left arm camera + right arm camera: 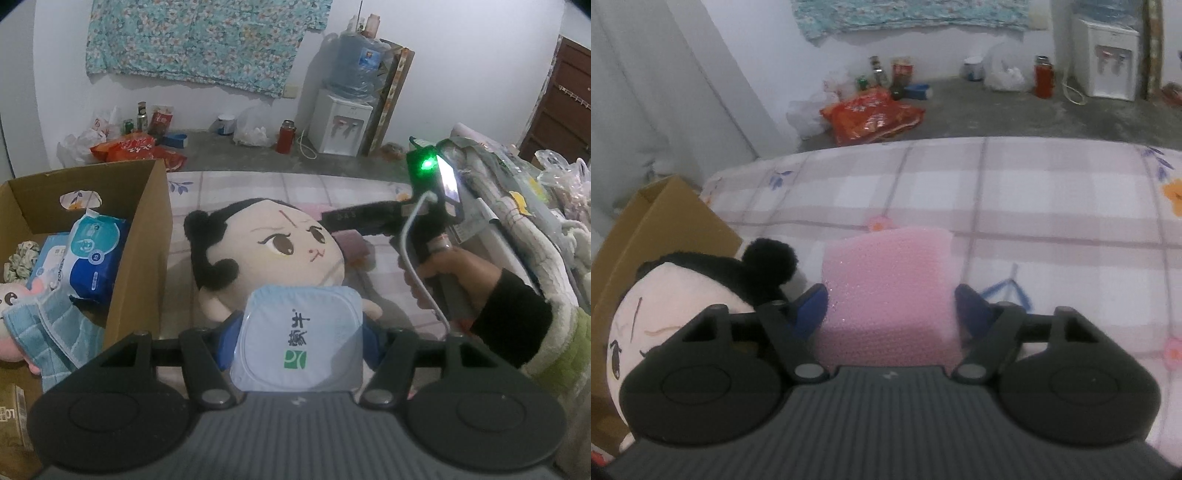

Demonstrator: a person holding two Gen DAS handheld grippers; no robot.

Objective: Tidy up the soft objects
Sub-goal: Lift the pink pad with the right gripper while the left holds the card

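My left gripper [299, 343] is shut on a pale blue tissue pack [299, 332] and holds it above the plush doll [269, 243], which lies face up on the checked bed sheet [258, 184]. My right gripper [890, 310] is shut on a pink sponge [886, 291] above the sheet [1034, 206]; the doll's head [676, 291] is at its left. The right gripper also shows in the left wrist view [351, 221], beyond the doll's head. A cardboard box [147, 229] at the left holds a wet-wipe pack [96, 254], a blue towel [55, 332] and a pink plush [11, 321].
Folded bedding and bags [517, 206] pile up at the right of the bed. On the floor beyond are red snack bags [136, 149], bottles, a red flask [286, 136] and a water dispenser [340, 125]. The box edge [665, 221] shows at the left in the right wrist view.
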